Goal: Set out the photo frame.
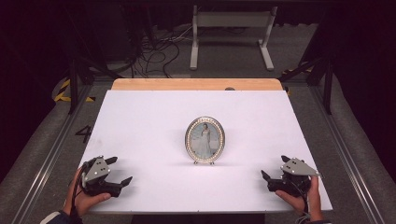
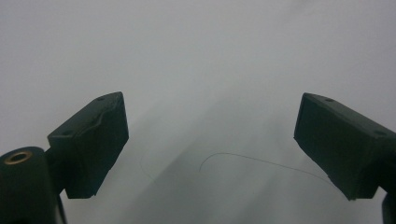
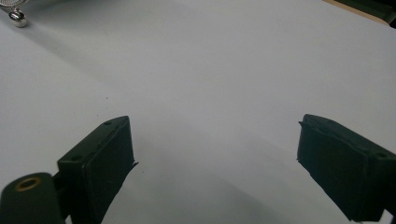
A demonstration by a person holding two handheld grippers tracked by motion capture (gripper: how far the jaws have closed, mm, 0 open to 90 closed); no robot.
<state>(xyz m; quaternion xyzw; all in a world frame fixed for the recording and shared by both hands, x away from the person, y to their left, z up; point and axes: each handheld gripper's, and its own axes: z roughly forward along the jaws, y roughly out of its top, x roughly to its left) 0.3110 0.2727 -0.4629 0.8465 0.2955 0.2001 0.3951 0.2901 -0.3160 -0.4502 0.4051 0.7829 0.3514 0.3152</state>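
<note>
An oval silver picture frame (image 1: 205,140) with a photo of a figure in white stands upright near the middle of the white table (image 1: 149,121). My left gripper (image 1: 119,170) rests at the front left corner, open, nothing between its jaws. At the front right my right gripper (image 1: 274,168) is also open and empty. Both sit well to either side of the frame. In the left gripper view the gripper (image 2: 210,140) hovers over bare white surface with a thin hair (image 2: 252,159) on it. The right gripper view shows its gripper (image 3: 215,158) wide apart and one metal foot of the frame (image 3: 17,17) at the top left.
A wooden strip (image 1: 196,84) runs along the table's far edge. Beyond it stand a white metal stand (image 1: 231,32) and loose cables (image 1: 156,51) on the floor. Metal rails (image 1: 345,149) flank the table on both sides.
</note>
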